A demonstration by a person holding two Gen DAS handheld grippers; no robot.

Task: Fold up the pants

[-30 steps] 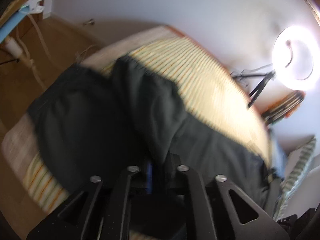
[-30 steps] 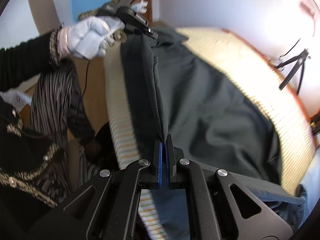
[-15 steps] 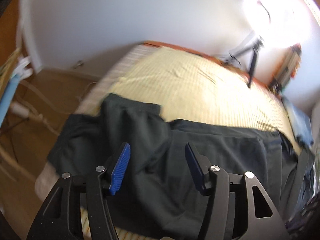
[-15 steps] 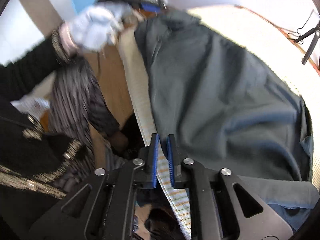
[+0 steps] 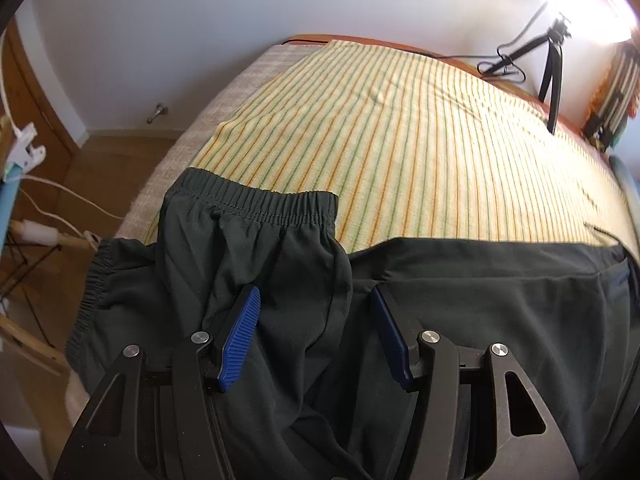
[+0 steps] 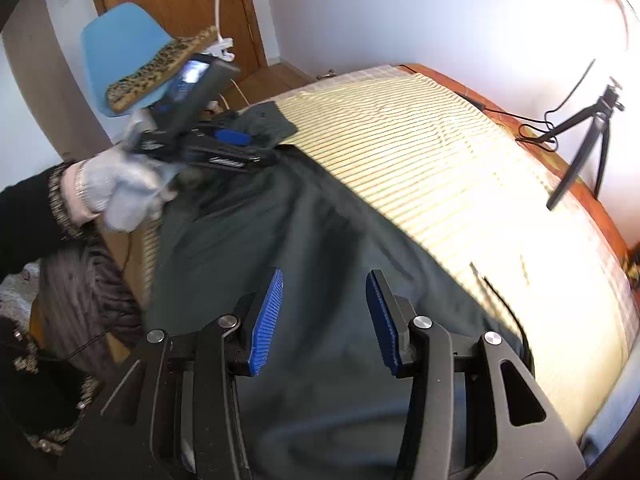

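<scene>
Dark green pants (image 5: 460,300) lie spread along the near side of a yellow striped bedspread (image 5: 400,140). Their elastic waistband (image 5: 256,204) is at the left end, folded over onto itself. My left gripper (image 5: 316,332) hovers open over the folded waist part, its blue pads (image 5: 240,340) clear of the cloth. In the right wrist view the pants (image 6: 320,240) run toward the left gripper (image 6: 256,148), which a gloved hand (image 6: 124,192) holds. My right gripper (image 6: 324,312) is above the cloth with its jaws opening and nothing pressed between them.
The bed's left edge drops to a wooden floor (image 5: 108,160) with white cables (image 5: 60,200). A blue chair (image 6: 120,52) with a spotted cushion stands by a wooden door (image 6: 180,0). A black tripod (image 6: 592,136) stands on the far side. The person's dark sleeve (image 6: 28,216) is at left.
Both grippers were shut on a raised fold of the pants and have let go and opened. The cloth now lies flat on the bed. Both hands have swung sideways over it.
</scene>
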